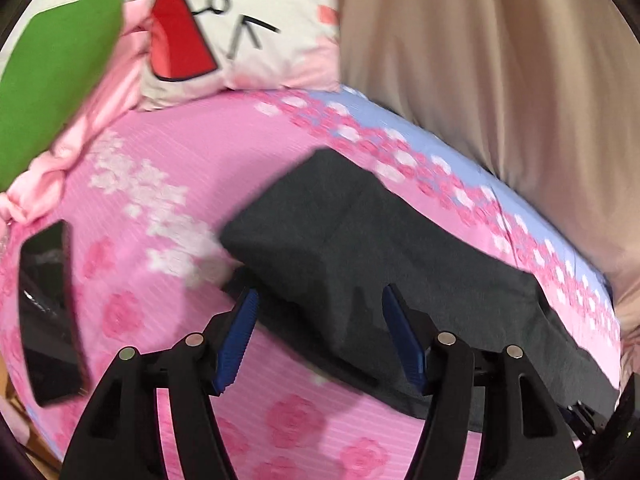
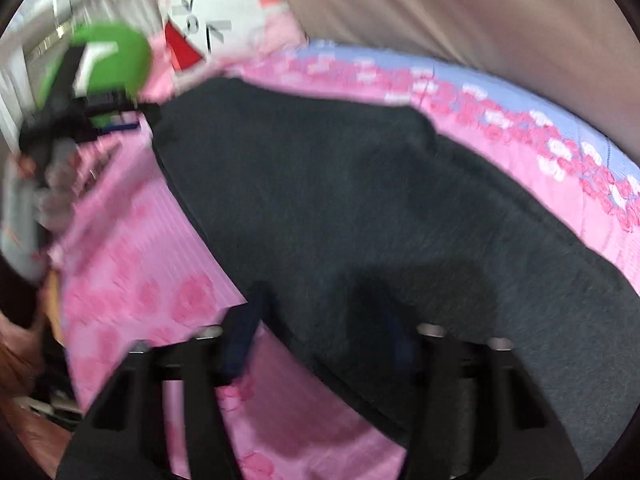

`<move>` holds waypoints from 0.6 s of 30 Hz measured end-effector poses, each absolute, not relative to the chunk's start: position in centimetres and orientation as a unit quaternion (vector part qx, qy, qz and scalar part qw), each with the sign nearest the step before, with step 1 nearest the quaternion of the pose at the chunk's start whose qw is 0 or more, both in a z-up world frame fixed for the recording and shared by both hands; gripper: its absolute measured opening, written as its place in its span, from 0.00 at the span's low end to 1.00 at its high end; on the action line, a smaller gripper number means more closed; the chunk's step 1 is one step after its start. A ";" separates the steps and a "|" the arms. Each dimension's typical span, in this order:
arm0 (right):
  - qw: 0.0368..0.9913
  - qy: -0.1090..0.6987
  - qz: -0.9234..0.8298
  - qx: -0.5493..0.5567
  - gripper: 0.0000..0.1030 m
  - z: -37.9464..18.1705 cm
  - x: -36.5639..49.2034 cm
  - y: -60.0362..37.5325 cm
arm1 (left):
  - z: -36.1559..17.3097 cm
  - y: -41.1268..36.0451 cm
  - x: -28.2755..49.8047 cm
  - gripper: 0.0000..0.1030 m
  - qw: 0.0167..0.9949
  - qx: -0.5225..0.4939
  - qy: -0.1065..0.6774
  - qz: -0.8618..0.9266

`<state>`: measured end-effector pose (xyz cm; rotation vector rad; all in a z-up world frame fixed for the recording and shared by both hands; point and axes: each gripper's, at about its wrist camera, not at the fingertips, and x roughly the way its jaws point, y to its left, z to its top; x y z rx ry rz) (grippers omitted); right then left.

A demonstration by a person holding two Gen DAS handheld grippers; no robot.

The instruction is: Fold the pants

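Note:
Dark grey pants (image 1: pixel 360 240) lie folded lengthwise on a pink flowered bed sheet (image 1: pixel 160 240). My left gripper (image 1: pixel 316 300) is open and empty, its blue-padded jaws hovering just above the near edge of the pants. In the right wrist view the pants (image 2: pixel 360 208) fill the middle of the frame. My right gripper (image 2: pixel 320 320) is open and empty, low over the pants' near edge. The left gripper (image 2: pixel 60 120) shows at the far left of the right wrist view, blurred.
A black phone (image 1: pixel 48 312) lies on the sheet to the left. A white and pink pillow (image 1: pixel 240 28) and a green cushion (image 1: pixel 52 76) sit at the head of the bed. A beige curtain (image 1: pixel 500 80) hangs along the far side.

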<state>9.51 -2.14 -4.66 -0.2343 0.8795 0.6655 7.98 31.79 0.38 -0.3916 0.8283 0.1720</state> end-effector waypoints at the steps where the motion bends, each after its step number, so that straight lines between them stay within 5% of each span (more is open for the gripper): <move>1: 0.840 0.425 0.319 -0.115 0.23 -4.4 9.3 -2.1 | 0.2 30.7 8.2 0.60 0.894 -0.182 0.403 0.079; 2: 0.832 0.434 0.328 -0.110 0.12 -4.2 9.0 -2.3 | 0.0 30.1 8.3 0.60 0.892 -0.179 0.407 0.078; 9: 0.861 0.407 0.304 -0.035 0.14 -2.2 9.8 -7.0 | -1.3 26.9 9.6 0.61 0.884 -0.161 0.428 0.094; 12: 0.878 0.398 0.267 0.006 0.14 -0.3 13.4 -9.5 | -1.9 25.7 10.5 0.74 0.880 -0.138 0.441 0.109; 18: 0.868 0.431 0.240 -0.052 0.08 -2.2 19.5 -7.8 | -4.6 24.5 9.7 0.78 0.877 -0.093 0.455 0.128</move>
